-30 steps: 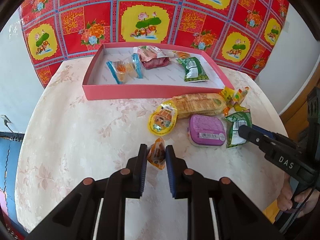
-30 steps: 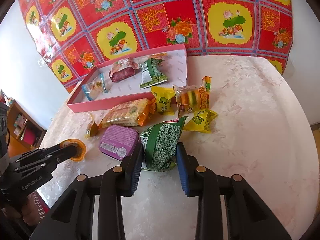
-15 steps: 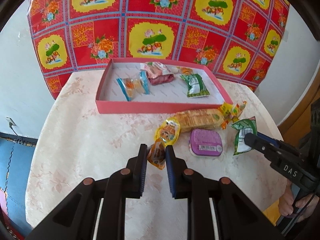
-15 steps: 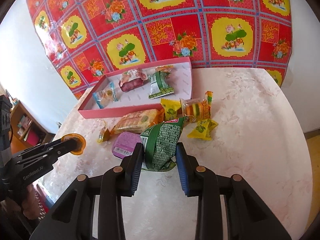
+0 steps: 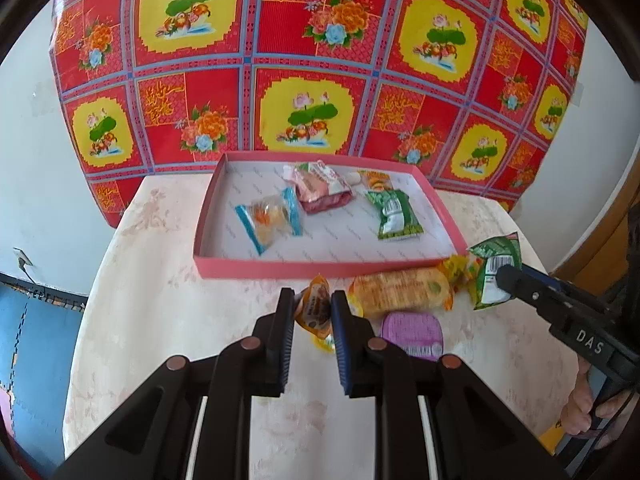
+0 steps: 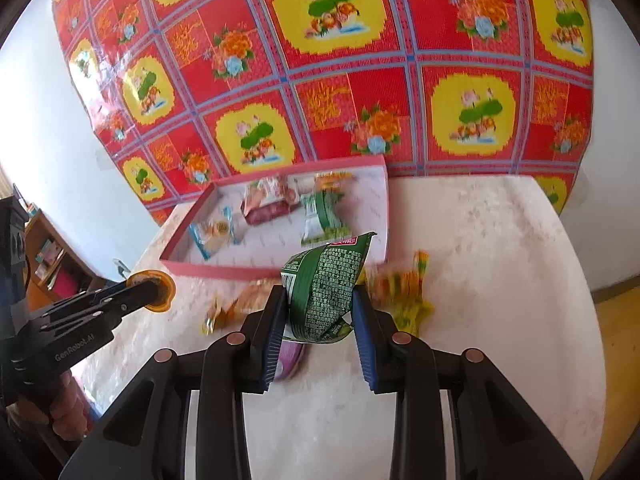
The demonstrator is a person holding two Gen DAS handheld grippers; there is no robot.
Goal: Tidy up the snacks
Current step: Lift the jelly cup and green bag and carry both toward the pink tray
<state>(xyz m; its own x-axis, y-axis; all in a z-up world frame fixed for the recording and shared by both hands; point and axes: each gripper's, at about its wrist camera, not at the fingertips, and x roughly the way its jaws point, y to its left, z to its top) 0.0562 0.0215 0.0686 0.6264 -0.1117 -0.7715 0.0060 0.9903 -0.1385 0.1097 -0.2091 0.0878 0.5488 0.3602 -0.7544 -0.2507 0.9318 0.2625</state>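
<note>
My left gripper (image 5: 311, 312) is shut on a small orange jelly cup (image 5: 314, 309) and holds it above the table, in front of the pink tray (image 5: 320, 270). My right gripper (image 6: 319, 307) is shut on a green snack bag (image 6: 324, 292), lifted above the table near the tray's (image 6: 260, 271) front edge. The tray holds a blue-edged candy pack (image 5: 267, 219), a pink pack (image 5: 322, 190), a green pack (image 5: 394, 214) and an orange pack (image 5: 374, 178). The right gripper with the green bag (image 5: 494, 270) shows at the right of the left wrist view.
On the round cream table (image 5: 160, 300) lie a long orange cracker pack (image 5: 400, 292), a purple tin (image 5: 412, 336) and yellow-orange candy packs (image 6: 404, 292). A red and yellow floral cloth (image 5: 320, 60) hangs behind the table. A wooden shelf (image 6: 48, 256) stands at far left.
Both grippers have risen and moved forward toward the tray, each carrying its snack. The tray looks nearer in both views.
</note>
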